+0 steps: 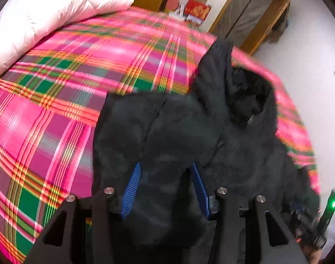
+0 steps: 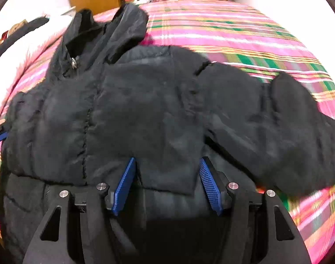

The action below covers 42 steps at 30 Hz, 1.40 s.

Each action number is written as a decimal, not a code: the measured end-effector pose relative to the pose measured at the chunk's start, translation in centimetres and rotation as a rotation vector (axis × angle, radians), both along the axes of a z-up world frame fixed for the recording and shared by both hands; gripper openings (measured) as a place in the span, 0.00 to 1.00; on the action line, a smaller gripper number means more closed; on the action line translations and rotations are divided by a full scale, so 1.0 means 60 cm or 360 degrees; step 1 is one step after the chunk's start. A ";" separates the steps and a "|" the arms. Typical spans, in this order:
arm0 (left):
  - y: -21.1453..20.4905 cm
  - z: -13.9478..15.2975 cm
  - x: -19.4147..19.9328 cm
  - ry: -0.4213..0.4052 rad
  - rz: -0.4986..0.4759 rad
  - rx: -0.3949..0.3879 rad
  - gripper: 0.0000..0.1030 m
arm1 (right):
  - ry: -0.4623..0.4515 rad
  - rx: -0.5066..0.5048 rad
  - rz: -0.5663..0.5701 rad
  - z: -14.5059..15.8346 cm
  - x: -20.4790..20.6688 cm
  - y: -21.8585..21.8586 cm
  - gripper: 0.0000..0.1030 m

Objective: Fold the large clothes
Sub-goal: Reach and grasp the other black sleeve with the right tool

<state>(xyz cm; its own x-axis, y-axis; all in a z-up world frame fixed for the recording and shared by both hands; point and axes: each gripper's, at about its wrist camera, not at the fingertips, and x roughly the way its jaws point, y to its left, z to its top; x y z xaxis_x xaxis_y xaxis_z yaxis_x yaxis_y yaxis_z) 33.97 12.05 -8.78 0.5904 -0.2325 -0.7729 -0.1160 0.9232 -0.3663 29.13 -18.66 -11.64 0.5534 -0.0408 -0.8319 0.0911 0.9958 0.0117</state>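
A black padded jacket lies front up on a pink plaid bedcover, its hood toward the far side. My left gripper points down onto the jacket's edge, with a bulge of black fabric between its blue pads. The jaws stand partly apart. In the right wrist view the jacket shows its zip and one sleeve spread to the right. My right gripper is over the lower hem, a flap of fabric between its pads and their faces still showing.
A white quilt is heaped at the bed's far left. Wooden furniture, red boxes and a door stand beyond the bed. The other gripper's body with a green light shows at the lower right. Bare bedcover stretches behind the jacket.
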 end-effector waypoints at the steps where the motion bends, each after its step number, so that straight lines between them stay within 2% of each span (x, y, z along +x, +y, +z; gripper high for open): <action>1: 0.004 0.012 0.001 -0.0056 0.0018 0.0011 0.48 | -0.0062 -0.0005 -0.0008 0.016 -0.010 0.000 0.59; 4: 0.012 0.025 0.013 -0.0144 0.0037 0.0082 0.48 | -0.0188 0.0036 0.0018 0.053 -0.006 0.001 0.59; 7: 0.021 0.000 0.037 -0.0077 0.0061 0.0129 0.48 | -0.0200 0.0069 0.0092 0.055 0.048 0.015 0.59; 8: 0.024 -0.012 0.044 -0.0049 0.0062 0.0120 0.48 | -0.0176 0.0074 0.0110 0.047 0.071 0.020 0.58; 10: 0.024 -0.029 0.051 -0.0020 0.0038 0.0150 0.49 | -0.0084 0.0081 0.0127 0.019 0.112 0.028 0.50; 14: 0.022 -0.052 0.055 0.0034 -0.0007 0.0190 0.50 | 0.0042 0.0075 0.0133 -0.042 0.145 0.030 0.50; 20: 0.022 -0.074 0.056 0.0041 -0.0029 0.0191 0.50 | 0.0057 0.0045 0.0179 -0.051 0.142 0.028 0.50; 23: 0.015 -0.059 0.050 0.0054 -0.0013 0.0227 0.50 | 0.0113 0.0084 0.0146 -0.027 0.143 0.021 0.50; 26: 0.001 -0.027 0.033 0.0038 -0.0018 0.0241 0.48 | -0.0006 0.0003 0.0132 0.025 0.094 0.016 0.50; 31: -0.047 0.031 -0.033 -0.0081 -0.0088 0.0231 0.48 | -0.0109 0.0066 0.0057 0.069 -0.001 -0.037 0.51; 35: -0.099 0.053 -0.079 -0.0122 -0.0179 0.0209 0.48 | -0.0102 0.0172 -0.0083 0.074 -0.075 -0.109 0.51; 39: -0.156 0.046 -0.108 -0.0115 -0.0318 0.0271 0.49 | -0.0086 0.0212 -0.0253 0.069 -0.137 -0.179 0.52; 42: -0.186 0.038 -0.111 -0.0122 -0.0389 0.0303 0.49 | -0.0063 0.0253 -0.0392 0.059 -0.157 -0.227 0.55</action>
